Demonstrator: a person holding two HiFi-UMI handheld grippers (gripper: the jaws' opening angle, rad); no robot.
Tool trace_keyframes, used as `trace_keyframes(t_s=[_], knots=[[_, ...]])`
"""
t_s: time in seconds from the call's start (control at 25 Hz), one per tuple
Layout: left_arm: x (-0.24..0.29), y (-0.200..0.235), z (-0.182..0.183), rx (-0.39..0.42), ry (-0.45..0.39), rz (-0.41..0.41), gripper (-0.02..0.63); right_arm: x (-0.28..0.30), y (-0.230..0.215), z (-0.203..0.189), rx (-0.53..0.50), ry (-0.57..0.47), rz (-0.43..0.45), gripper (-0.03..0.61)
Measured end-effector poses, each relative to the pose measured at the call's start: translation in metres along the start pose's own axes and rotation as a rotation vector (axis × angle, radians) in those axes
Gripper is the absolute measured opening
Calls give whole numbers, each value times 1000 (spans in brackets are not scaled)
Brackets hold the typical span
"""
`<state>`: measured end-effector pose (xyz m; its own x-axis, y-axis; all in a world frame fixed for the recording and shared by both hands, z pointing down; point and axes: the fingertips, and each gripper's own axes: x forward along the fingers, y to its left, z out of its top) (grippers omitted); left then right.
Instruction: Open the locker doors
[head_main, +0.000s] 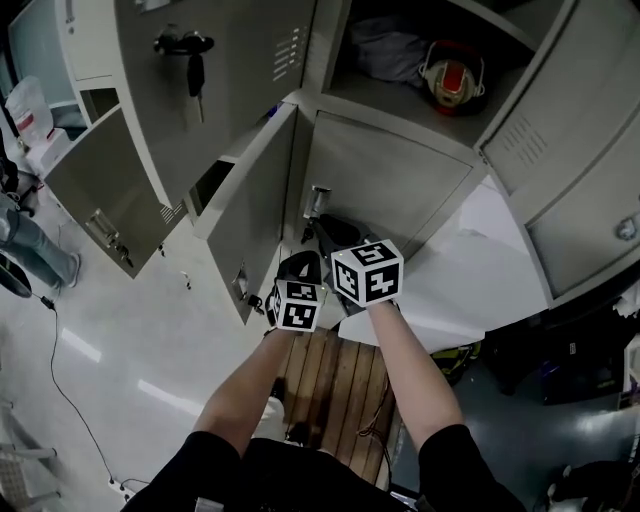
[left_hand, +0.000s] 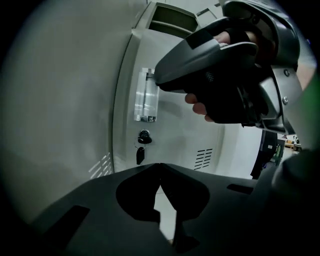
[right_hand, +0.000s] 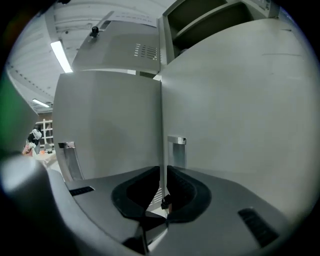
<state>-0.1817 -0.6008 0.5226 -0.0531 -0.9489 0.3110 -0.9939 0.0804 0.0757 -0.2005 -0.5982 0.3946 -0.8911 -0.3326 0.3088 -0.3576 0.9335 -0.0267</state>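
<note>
Below the open upper compartment, the closed locker door (head_main: 392, 188) looks like stiff, light sheet metal; its slim handle (right_hand: 176, 150) is probably the best hold. Left tool (left_hand: 160, 166) is pressed together, empty; right tool (right_hand: 163, 172) is nearly closed, pinching nothing.

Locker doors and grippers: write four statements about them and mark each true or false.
1. The left gripper has its jaws together, with nothing between them. True.
2. A key hangs from the lock of the closed door ahead of it. True.
3. Every locker door is shut. False: several stand open, such as the middle door.
4. The upper right compartment is empty. False: a red and white object lies in it.
</note>
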Motion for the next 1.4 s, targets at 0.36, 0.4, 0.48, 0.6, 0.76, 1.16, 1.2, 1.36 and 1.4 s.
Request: trace_keyframes(t_s=[0.36, 0.4, 0.48, 0.6, 0.76, 1.16, 1.2, 1.36, 1.4], knots=[[6, 0, -3, -46, -69, -60, 20, 33, -4, 9, 11, 18, -61, 92], [6, -1, -5, -54, -70, -65, 20, 35, -6, 9, 11, 19, -70, 92], [5, -1, -10, -67, -70, -74, 20, 38, -9, 9, 10, 20, -87, 92], [4, 0, -15, -90, -65, -76, 20, 43, -12, 9, 13, 19, -99, 92], [2, 0, -17, -81, -64, -82, 20, 47, -20, 10, 24, 16, -128, 92], [-18, -1, -14, -66, -70, -88, 21, 38, -16, 6, 19, 25, -113, 54], [-22, -2, -14, -63, -69, -87, 21, 35, -13, 5, 17, 29, -105, 54], [-38, -2, -14, -37, -72, -77, 21, 23, -1, 0, 2, 39, -66, 52], [-42, -2, -15, -30, -72, -77, 21, 19, 3, -2, -7, 43, -58, 52]])
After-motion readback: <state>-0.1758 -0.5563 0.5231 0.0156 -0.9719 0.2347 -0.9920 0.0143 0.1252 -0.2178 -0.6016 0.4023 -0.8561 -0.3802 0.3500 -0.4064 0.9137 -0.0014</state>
